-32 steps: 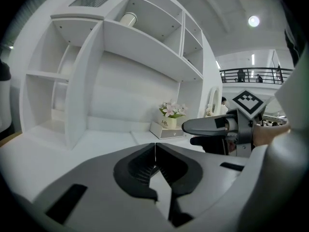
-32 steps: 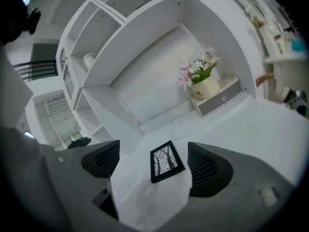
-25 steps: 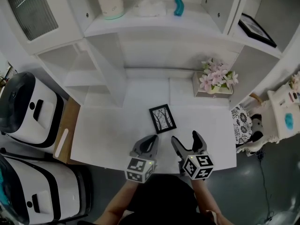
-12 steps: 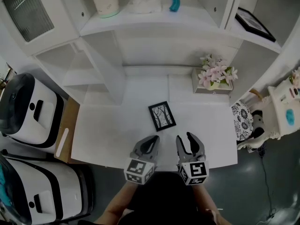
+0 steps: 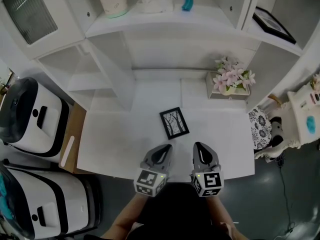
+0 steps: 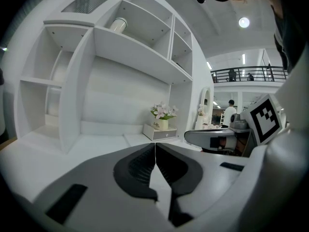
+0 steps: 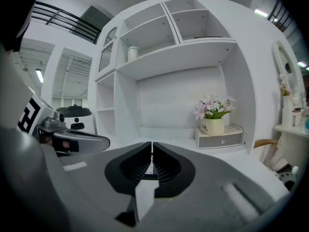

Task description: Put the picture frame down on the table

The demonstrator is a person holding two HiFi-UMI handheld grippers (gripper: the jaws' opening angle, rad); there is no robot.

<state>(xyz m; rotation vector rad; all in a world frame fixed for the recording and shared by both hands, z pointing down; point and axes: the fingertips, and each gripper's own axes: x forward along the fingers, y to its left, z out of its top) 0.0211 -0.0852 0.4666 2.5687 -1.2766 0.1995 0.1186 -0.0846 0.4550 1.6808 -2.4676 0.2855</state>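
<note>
One rectangular picture frame [image 5: 174, 123] (black-edged, flat)

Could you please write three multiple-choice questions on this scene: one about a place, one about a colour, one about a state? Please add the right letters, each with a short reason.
1. Where is the picture frame with the tree drawing?
A. lying flat on the table
B. leaning upright against the back wall
C. hanging over the table's front edge

2. What colour are the flowers?
A. yellow
B. pink
C. blue

3. In what state is the right gripper?
A. shut on the frame
B. wide open
C. shut, with nothing held

Answers:
1 A: the head view shows the frame flat on the white top, apart from the gripper.
2 B: pink blooms stand on the small drawer box.
3 C: its jaws have just been closing and now meet, with nothing between them.
</note>
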